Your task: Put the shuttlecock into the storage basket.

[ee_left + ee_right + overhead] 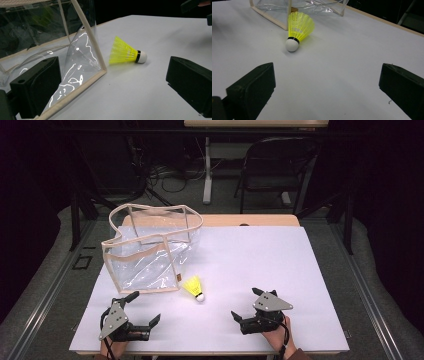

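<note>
Two tongs rest on a white bench (280,260), both spread and empty. Left tongs (145,307) sit below a clear bag (150,252), mouth open for loading. Centre, a yellow shuttlecock (194,288) lies just beside the bag's corner. Right tongs (246,305) face it, path unobstructed.

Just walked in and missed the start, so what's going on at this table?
A person sits at the white table with a two-jaw gripper in each hand. The left gripper and the right gripper both rest near the front edge, jaws wide open, holding nothing. Between them, a little farther back, a yellow shuttlecock lies on its side, white tip toward the person. Just behind it stands a clear plastic bag with beige trim, its top open. Nothing has been picked up yet.
</note>
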{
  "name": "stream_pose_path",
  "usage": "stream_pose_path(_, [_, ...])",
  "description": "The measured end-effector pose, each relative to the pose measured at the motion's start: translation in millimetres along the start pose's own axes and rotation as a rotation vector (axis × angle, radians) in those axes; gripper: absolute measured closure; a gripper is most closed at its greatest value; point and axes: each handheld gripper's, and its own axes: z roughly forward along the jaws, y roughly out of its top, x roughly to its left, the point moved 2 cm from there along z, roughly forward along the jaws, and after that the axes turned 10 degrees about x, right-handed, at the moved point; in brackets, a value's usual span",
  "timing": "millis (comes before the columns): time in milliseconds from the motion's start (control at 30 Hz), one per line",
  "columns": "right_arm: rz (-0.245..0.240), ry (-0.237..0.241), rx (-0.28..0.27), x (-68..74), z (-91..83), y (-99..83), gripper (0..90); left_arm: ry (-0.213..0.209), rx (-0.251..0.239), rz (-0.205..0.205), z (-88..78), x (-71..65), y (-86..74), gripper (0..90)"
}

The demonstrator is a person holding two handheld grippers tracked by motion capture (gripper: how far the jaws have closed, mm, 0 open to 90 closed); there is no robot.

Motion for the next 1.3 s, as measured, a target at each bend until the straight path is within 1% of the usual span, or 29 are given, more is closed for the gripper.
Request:
stream_pose_path(233, [-0.003, 0.030, 0.034, 7.4, 14.3, 9.2, 0.0, -0.003, -0.003, 0.003, -0.6, 0.2, 0.3, 0.0])
stream_pose_path(267, [-0.009, 0.028, 0.039, 8.4, 16.4, 10.6, 0.0, -0.004, -0.004, 0.002, -0.7, 0.2, 0.3, 0.0])
stream_pose_path(467, [-0.019, 0.044, 0.053, 14.1, 28.7, 19.9, 0.0, -0.007, -0.002, -0.002, -0.3, 0.8, 0.2, 0.0])
stream_pose_path(667, [-0.019, 0.058, 0.067, 17.7, 37.6, 27.5, 0.0, 0.000, 0.003, 0.001, 0.3, 0.9, 0.2, 0.0])
stream_pose_path(1133, [0.020, 0.058, 0.115, 16.2, 48.0, 32.7, 0.0, -0.001, 0.002, 0.000, 0.9, 1.2, 0.2, 0.0])
stream_pose_path(1300, [0.025, 0.059, 0.133, 17.9, 51.7, 33.3, 0.0, -0.001, 0.003, 0.001, 0.8, 1.0, 0.3, 0.0])
